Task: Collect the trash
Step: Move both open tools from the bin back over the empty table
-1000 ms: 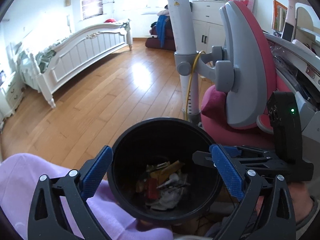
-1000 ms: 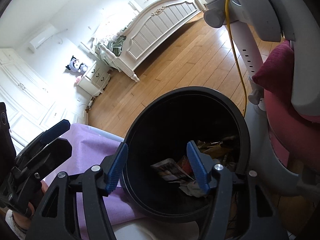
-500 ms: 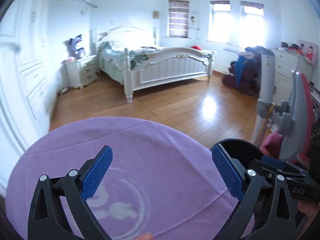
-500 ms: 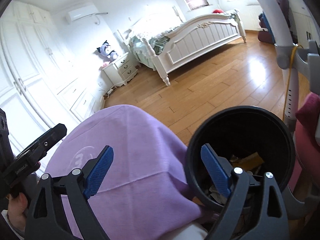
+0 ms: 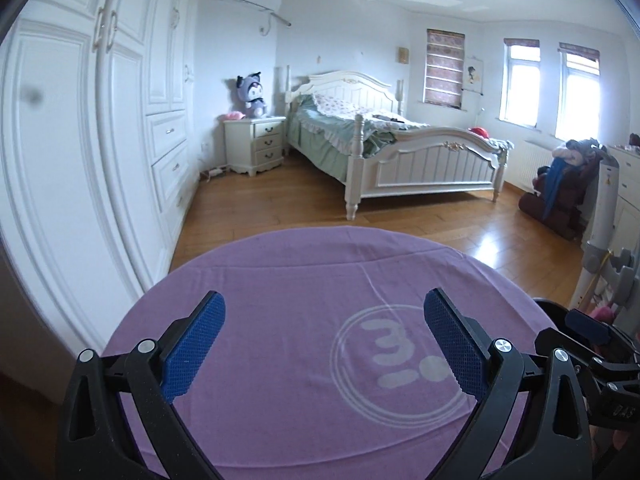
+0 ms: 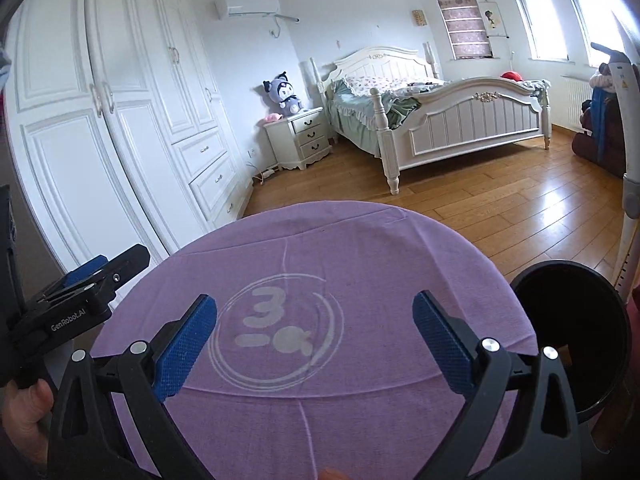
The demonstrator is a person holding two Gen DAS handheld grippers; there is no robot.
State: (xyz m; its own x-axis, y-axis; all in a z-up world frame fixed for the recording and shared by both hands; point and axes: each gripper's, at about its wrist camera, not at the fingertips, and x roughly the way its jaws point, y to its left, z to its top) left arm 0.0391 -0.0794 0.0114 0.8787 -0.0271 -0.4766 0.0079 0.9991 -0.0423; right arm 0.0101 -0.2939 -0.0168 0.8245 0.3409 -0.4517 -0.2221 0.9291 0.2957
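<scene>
Purple table, black round bin

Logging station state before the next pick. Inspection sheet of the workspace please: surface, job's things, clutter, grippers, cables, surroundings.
Surface: round table under a purple cloth with a white "3" logo; nothing lies on it.
Job's things: black trash bin at the table's right edge; its inside shows only dark here.
Clutter: nothing seen on the cloth.
Grippers: left gripper open, nothing between its pads; right gripper jaws opening, nothing between them.
Cables: white cord on the floor by the nightstand.
Surroundings: white bed, wardrobe, plush toy, wooden floor.
</scene>
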